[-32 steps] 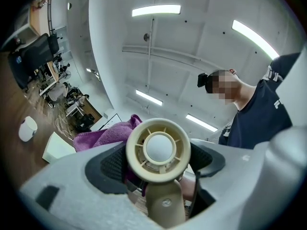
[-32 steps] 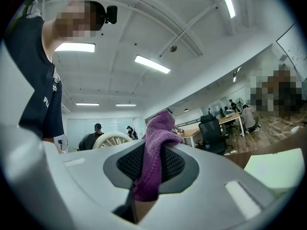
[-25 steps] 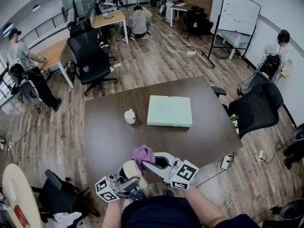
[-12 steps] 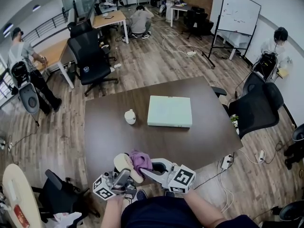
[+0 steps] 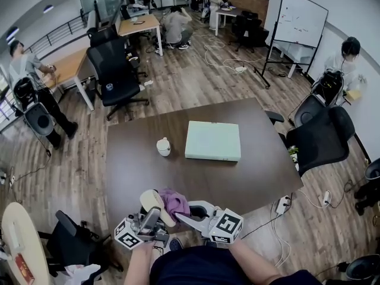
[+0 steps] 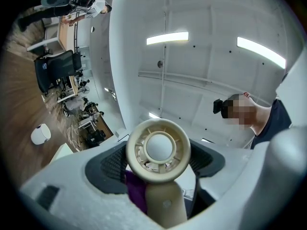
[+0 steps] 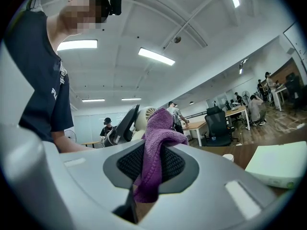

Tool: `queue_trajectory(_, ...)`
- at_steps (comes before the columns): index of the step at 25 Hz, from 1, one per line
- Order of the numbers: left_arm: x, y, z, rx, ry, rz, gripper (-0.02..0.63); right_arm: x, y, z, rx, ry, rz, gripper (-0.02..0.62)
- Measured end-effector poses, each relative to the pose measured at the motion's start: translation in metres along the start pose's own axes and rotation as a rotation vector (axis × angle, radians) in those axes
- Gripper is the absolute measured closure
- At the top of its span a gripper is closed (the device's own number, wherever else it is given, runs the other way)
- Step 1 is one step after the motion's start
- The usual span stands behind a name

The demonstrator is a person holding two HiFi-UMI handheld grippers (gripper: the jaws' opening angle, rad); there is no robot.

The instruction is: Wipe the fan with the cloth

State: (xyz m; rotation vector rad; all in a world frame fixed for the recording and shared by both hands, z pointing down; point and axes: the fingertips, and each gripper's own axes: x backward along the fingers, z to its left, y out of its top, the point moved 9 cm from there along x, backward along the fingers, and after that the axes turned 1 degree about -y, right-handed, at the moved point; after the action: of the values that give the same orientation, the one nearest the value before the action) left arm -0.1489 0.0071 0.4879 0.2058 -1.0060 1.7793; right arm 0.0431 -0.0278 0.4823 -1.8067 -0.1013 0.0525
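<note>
Fan (image 5: 154, 202) is small, cream and handheld. It's upright in the left tool (image 5: 152, 221), whose jaws are clamped on its handle, round head on top. Purple cloth (image 5: 176, 201) is pinched in the right tool (image 5: 183, 212), bunched right against the fan head. Both are above the near edge of the bench (image 5: 249, 177). White box (image 5: 212, 141) and cup (image 5: 162, 146) sit mid-bench, well apart from the tools.

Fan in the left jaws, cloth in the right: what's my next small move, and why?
Probably rub the cloth over the fan head: the right gripper pinches the cloth, the left gripper holds the fan by its handle, and the cloth sits beside the head.
</note>
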Motion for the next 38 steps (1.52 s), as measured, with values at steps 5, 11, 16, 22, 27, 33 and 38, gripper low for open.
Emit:
queue_trajectory(5,-0.002,0.002,0.004,-0.005,0.014,-0.001,0.229,0.002,-0.002,0.001,-0.001,0.009,0.017,0.522)
queue_trajectory(11,0.001,-0.001,0.012,-0.023,0.062,0.019,0.229,0.008,-0.004,0.008,0.037,0.024,0.077,0.522)
queue_trajectory(16,0.004,0.004,0.014,-0.064,0.107,0.035,0.229,0.004,-0.005,0.019,0.080,0.047,0.112,0.522)
queue_trajectory(22,0.010,0.009,0.018,-0.065,0.136,0.027,0.229,0.000,-0.003,0.032,0.115,0.107,0.113,0.522)
queue_trajectory(27,0.009,0.008,0.019,-0.072,0.159,0.051,0.229,-0.004,0.001,0.039,0.131,0.192,0.081,0.522)
queue_trajectory(33,0.005,-0.002,0.017,-0.053,0.153,0.080,0.229,-0.006,0.003,0.041,0.056,0.240,0.018,0.520)
queue_trajectory(38,0.005,-0.008,0.015,-0.040,0.140,0.097,0.229,-0.003,0.005,0.031,-0.042,0.209,-0.072,0.522)
